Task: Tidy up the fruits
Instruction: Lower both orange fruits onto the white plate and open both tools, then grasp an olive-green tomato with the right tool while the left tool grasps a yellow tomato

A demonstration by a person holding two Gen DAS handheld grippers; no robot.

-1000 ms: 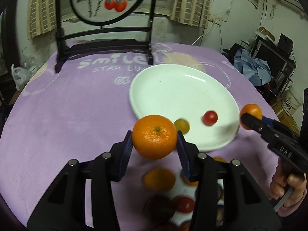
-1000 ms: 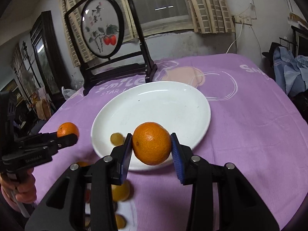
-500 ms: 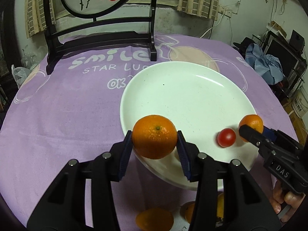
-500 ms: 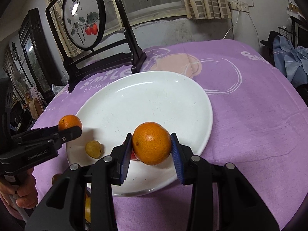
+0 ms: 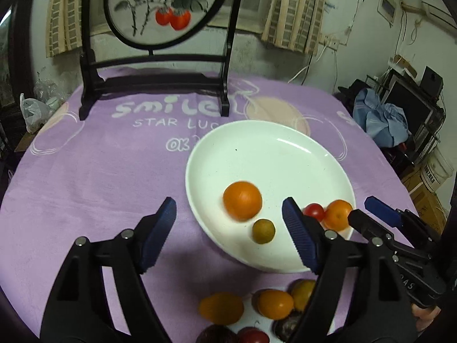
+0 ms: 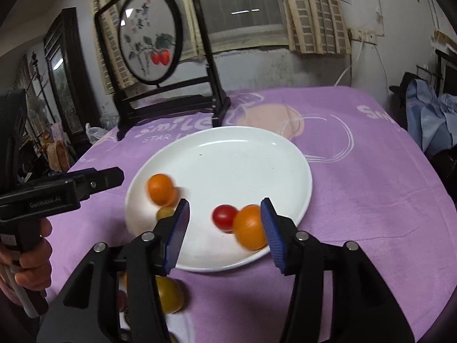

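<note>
A purple printed tablecloth [image 5: 94,177] carries a round white ceramic plate [image 5: 274,154]. Both black two-finger grippers, left [image 5: 228,223] and right [image 6: 224,223], stand spread wide, gripping nothing. On the plate: a blurred orange mandarin [image 5: 242,200] at 7 o'clock, a second mandarin [image 6: 249,227] at 5, a red cherry tomato [image 6: 224,217] touching it, and a small yellow-green fruit [image 5: 263,231] at 6.

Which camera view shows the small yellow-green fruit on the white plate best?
The left wrist view shows it best: the yellow-green fruit lies whole and unobstructed on the white plate. In the right wrist view, a finger of the right tool covers part of it, so only its top shows.
</note>
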